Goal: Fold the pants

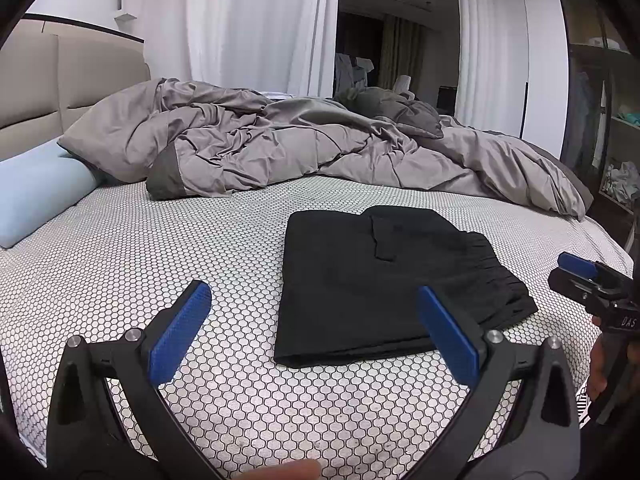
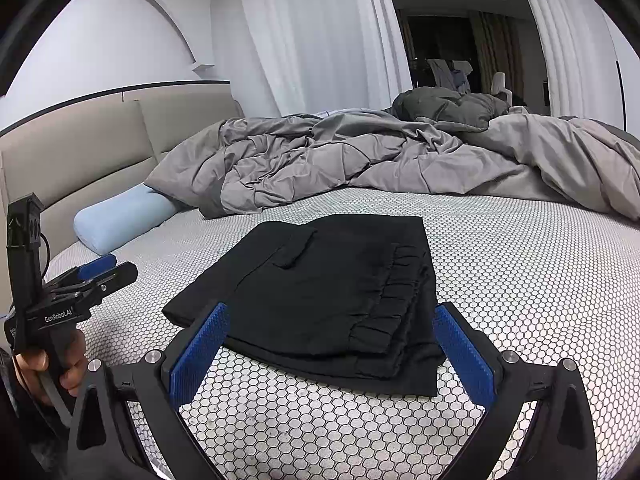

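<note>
Since the black pants (image 2: 320, 300) already lie as a compact folded rectangle on the honeycomb-print sheet (image 1: 140, 248), at 12 o'clock from the right gripper (image 2: 332, 344) and 1 o'clock from the left gripper (image 1: 316, 328), both with fingers spread wide and holding nothing, the fold looks essentially done. Any finishing press should come straight down without dragging the stacked waistband edge. A rumpled grey duvet (image 1: 260, 140) fills the far side, a pale blue pillow (image 1: 36, 188) sits at 10 o'clock, and white curtains (image 1: 256, 20) hang behind.
</note>
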Demonstrator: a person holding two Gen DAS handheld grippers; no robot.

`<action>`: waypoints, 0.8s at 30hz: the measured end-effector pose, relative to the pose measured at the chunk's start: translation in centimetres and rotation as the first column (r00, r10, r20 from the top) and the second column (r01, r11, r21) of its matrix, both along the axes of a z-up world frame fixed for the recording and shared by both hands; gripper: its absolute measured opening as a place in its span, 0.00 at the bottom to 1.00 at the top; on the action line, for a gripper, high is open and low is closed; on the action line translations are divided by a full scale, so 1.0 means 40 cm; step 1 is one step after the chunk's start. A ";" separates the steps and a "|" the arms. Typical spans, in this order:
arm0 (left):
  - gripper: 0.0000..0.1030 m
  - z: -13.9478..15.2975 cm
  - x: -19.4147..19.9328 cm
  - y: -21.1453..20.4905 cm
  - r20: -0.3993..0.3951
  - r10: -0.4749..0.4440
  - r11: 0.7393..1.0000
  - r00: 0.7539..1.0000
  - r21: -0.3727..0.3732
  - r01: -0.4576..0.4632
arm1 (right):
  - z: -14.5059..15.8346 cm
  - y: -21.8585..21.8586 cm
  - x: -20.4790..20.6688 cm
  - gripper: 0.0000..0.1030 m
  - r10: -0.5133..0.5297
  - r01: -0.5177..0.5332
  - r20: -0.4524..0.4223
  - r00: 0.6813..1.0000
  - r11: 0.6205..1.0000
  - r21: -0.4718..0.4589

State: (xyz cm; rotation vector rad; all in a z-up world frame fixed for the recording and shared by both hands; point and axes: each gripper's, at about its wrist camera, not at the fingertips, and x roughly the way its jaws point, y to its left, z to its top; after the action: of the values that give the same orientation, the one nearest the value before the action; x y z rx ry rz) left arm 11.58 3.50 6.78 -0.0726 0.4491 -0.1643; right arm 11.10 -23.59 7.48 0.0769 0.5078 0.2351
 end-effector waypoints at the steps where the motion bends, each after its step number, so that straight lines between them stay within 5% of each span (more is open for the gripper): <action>1: 1.00 0.000 0.001 0.004 0.002 -0.003 1.000 1.000 0.002 0.003 | 0.000 0.001 0.000 1.00 0.001 -0.001 -0.001 1.000 1.000 -0.002; 24: 1.00 0.001 0.008 0.026 0.010 -0.018 1.000 1.000 0.006 0.018 | -0.001 0.006 0.002 1.00 -0.001 0.001 -0.003 1.000 1.000 -0.012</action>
State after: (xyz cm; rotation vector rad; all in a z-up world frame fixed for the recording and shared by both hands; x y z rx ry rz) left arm 11.91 4.53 6.81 -0.0616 0.4404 -0.1811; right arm 11.16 -23.33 7.42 0.0661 0.5122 0.2309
